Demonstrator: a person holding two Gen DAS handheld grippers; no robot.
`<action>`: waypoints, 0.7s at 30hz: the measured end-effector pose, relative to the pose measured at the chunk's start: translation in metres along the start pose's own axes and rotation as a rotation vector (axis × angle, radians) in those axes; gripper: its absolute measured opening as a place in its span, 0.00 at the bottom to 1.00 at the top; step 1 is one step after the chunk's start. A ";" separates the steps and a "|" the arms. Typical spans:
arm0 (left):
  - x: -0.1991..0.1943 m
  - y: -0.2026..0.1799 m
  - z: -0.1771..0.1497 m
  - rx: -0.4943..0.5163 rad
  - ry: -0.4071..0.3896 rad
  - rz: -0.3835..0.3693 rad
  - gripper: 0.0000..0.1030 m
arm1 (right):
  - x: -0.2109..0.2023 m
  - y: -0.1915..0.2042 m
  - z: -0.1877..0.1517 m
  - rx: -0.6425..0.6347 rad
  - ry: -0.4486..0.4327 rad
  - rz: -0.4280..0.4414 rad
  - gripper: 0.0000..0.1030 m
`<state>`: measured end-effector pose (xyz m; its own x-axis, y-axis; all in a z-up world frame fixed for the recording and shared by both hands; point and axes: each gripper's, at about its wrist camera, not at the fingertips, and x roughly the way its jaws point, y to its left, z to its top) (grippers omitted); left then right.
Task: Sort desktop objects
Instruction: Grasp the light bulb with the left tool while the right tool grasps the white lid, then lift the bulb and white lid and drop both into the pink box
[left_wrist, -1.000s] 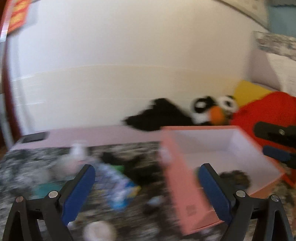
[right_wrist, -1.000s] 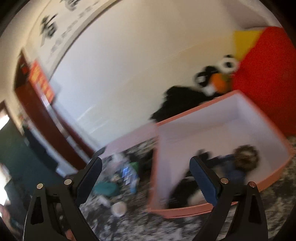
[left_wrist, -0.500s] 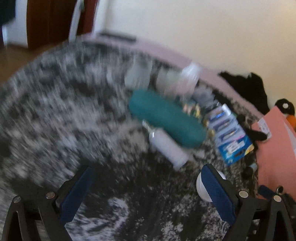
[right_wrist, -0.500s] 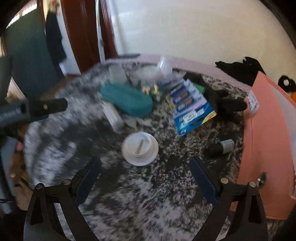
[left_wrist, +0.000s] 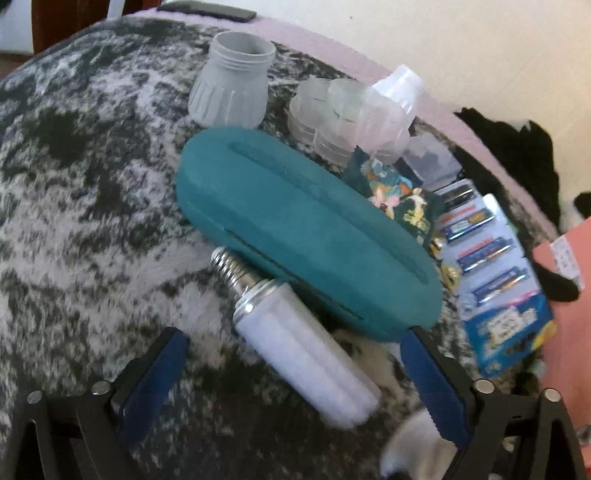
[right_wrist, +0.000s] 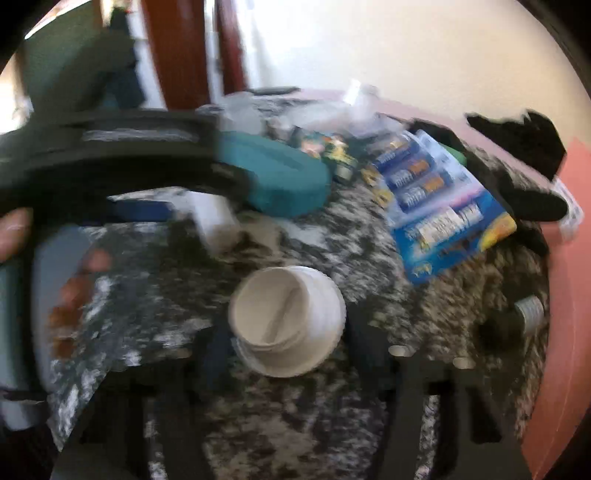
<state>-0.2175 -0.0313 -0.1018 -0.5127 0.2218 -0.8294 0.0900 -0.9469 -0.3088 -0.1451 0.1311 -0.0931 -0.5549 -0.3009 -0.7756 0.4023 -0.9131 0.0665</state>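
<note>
Most stuff still unsorted outside box (right_wrist: 561, 295). Left gripper (left_wrist: 295, 365) jaws apart, straddling bulb (left_wrist: 306, 354). Right gripper (right_wrist: 284, 332) jaws flanking white cap (right_wrist: 286, 319), too blurry to tell if clamped.

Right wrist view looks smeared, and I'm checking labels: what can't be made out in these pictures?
- Right gripper: motion blur, so grip on the white cap is unclear.
- Battery pack: print too blurred in both views.
- Pink box: cut by edge, contents hidden.
</note>
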 end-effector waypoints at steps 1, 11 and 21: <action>-0.001 -0.001 -0.001 0.012 -0.001 0.003 0.53 | -0.002 0.000 0.000 -0.009 0.001 0.001 0.58; -0.057 0.016 -0.005 0.017 -0.048 -0.027 0.31 | -0.027 -0.004 0.006 0.010 -0.028 0.029 0.58; -0.157 0.038 -0.011 0.058 -0.199 -0.036 0.30 | -0.078 0.018 0.017 0.009 -0.146 0.059 0.58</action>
<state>-0.1244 -0.0997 0.0121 -0.6739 0.2109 -0.7081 0.0222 -0.9522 -0.3048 -0.1074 0.1329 -0.0208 -0.6308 -0.3900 -0.6709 0.4312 -0.8949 0.1149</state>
